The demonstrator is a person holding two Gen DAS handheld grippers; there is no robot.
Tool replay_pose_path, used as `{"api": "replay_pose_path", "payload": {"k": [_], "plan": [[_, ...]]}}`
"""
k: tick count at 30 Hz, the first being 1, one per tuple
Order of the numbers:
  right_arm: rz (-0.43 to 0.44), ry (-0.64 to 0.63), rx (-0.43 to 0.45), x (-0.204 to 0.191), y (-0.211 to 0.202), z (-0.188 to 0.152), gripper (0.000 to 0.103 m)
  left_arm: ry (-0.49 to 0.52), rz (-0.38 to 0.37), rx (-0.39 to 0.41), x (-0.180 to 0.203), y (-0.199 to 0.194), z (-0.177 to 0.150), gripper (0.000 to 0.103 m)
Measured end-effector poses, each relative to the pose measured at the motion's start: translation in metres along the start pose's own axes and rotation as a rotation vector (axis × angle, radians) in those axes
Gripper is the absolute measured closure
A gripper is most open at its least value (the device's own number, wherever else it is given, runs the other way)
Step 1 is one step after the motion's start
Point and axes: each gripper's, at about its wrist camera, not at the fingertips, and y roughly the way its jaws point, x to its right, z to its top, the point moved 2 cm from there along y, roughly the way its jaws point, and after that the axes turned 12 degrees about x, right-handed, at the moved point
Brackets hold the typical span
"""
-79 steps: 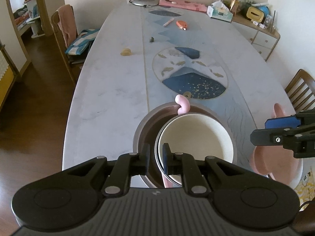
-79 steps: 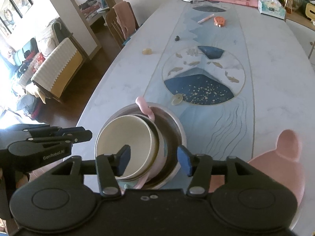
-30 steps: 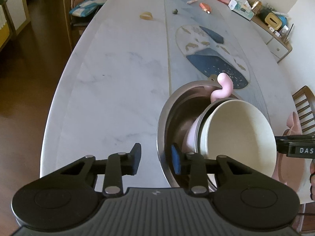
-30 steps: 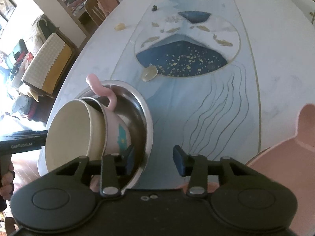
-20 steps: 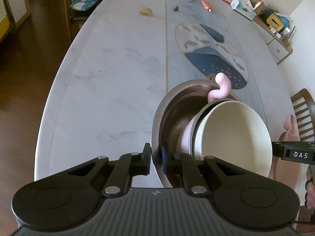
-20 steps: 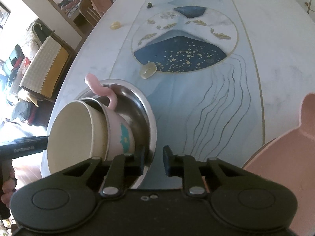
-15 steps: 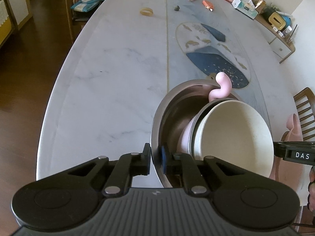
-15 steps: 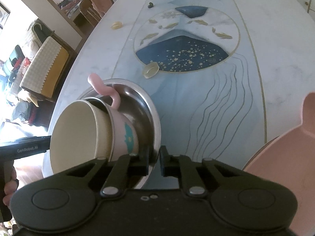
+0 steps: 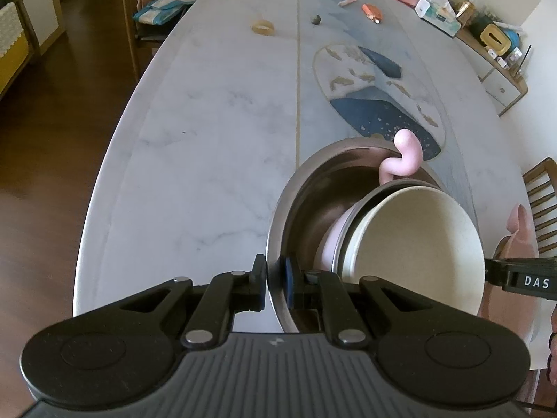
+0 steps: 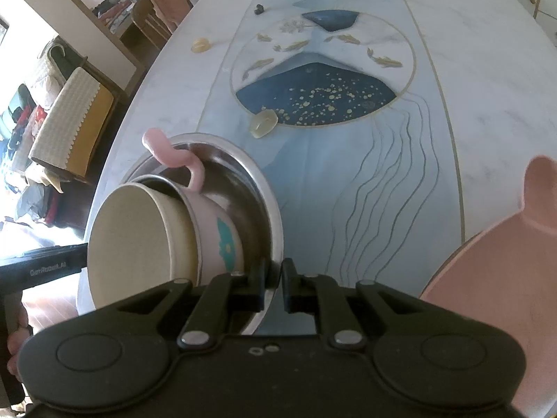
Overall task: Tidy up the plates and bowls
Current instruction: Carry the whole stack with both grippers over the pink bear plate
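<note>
A wide steel bowl [image 9: 306, 191] sits near the table's front end; it also shows in the right wrist view [image 10: 257, 188]. Inside it a cream bowl [image 9: 417, 240] is nested in a pink bowl with a curled pink handle [image 9: 403, 160], both tilted. My left gripper [image 9: 275, 278] is shut on the steel bowl's left rim. My right gripper [image 10: 273, 278] is shut on its right rim. The cream bowl [image 10: 135, 240] and the pink bowl [image 10: 216, 230] lean left in the right wrist view. A pink eared plate [image 10: 494, 278] lies to the right of the steel bowl.
The long marble table [image 9: 209, 132] carries a blue runner [image 10: 320, 87]. A small yellowish disc [image 10: 263, 122] lies just beyond the steel bowl. Small items [image 9: 263, 28] and a tissue box [image 9: 438, 14] lie far off. Chairs [image 9: 543, 205] stand at both sides.
Both grippers have closed onto opposite rims of the steel bowl. The steel bowl with the nested bowls has shifted a little and the stack tilts more.
</note>
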Motion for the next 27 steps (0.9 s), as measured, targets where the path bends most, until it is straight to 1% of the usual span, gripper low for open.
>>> {"api": "replay_pose_path", "payload": {"k": [3, 7, 15, 21, 27], "plan": [[-0.018, 0.008, -0.006, -0.001, -0.003, 0.003, 0.093, 0.012, 0.006, 0.003, 0.004, -0.004, 0.003, 0.094], [-0.019, 0.028, -0.004, -0.001, -0.012, 0.008, 0.093, 0.02, -0.001, 0.005, 0.009, -0.012, 0.009, 0.094], [-0.034, 0.049, 0.021, 0.001, -0.043, 0.022, 0.093, 0.027, -0.026, 0.008, 0.027, -0.03, 0.026, 0.094], [-0.063, 0.074, 0.057, 0.014, -0.069, 0.031, 0.093, 0.08, -0.056, 0.021, 0.058, -0.038, 0.038, 0.094], [-0.09, 0.118, 0.092, 0.044, -0.095, 0.033, 0.093, 0.138, -0.101, 0.024, 0.099, -0.039, 0.044, 0.094]]}}
